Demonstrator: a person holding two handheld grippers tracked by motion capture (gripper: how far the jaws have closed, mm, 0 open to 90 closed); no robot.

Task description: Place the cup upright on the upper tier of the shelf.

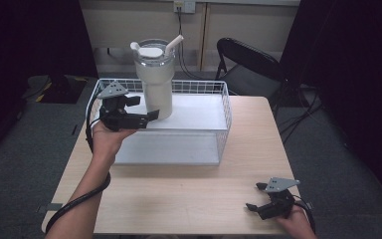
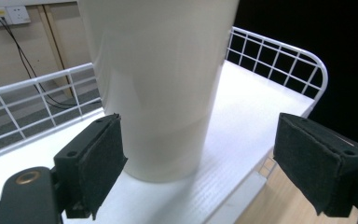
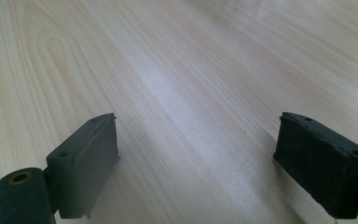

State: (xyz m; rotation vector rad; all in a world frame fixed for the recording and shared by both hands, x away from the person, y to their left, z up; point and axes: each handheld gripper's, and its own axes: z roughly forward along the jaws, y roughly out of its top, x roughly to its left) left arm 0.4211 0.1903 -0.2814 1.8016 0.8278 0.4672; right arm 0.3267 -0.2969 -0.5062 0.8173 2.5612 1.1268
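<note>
Nearest to me, my right gripper (image 1: pixel 255 197) rests low at the near right corner of the pale wooden table (image 1: pixel 189 194), held in my right hand (image 1: pixel 294 220); its two black jaws stand wide apart with nothing but bare wood grain between them, as the right gripper view shows (image 3: pixel 196 154). Farther out and to the left, my left hand (image 1: pixel 107 137) holds the left gripper (image 1: pixel 148 110) up at the front left of the white wire basket with a flat white floor (image 1: pixel 226 107), which sits on the far half of the table. This gripper's jaws are spread open too, clamped on nothing. In the left gripper view the left gripper (image 2: pixel 198 161) faces the lower body of the tall cream-white tumbler with a clear lid and a white straw (image 2: pixel 161 79): the left pad (image 2: pixel 100 161) sits just beside the tumbler's wall near its base, though I cannot tell if it touches, and the right pad (image 2: pixel 314 161) stands well clear of it. The tumbler (image 1: pixel 155 82) stands upright on the basket floor, toward the basket's back left part. Beyond the table stand a black folding chair (image 1: pixel 248 64) and a beige wall with a socket and cable (image 1: pixel 181 30).
</note>
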